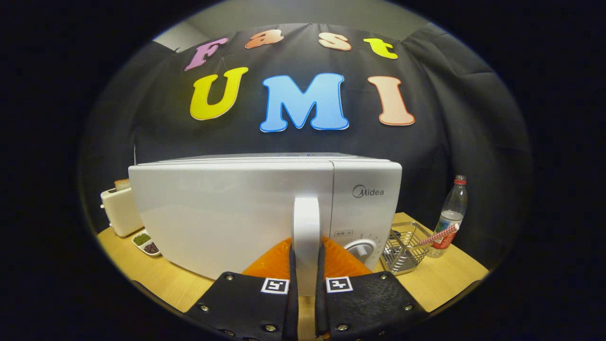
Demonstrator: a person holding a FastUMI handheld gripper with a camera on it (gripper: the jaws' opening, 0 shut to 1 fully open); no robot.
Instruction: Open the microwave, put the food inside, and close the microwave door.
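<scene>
The gripper had both fingers pressed on the microwave's door handle, and they hid the handle's lower end. The microwave covered most of the toaster beyond the fingers to the left, and part of the small dish beside it; what the dish held was too small to tell. The control dial was partly hidden behind the right finger. The wire basket's contents could not be made out.
</scene>
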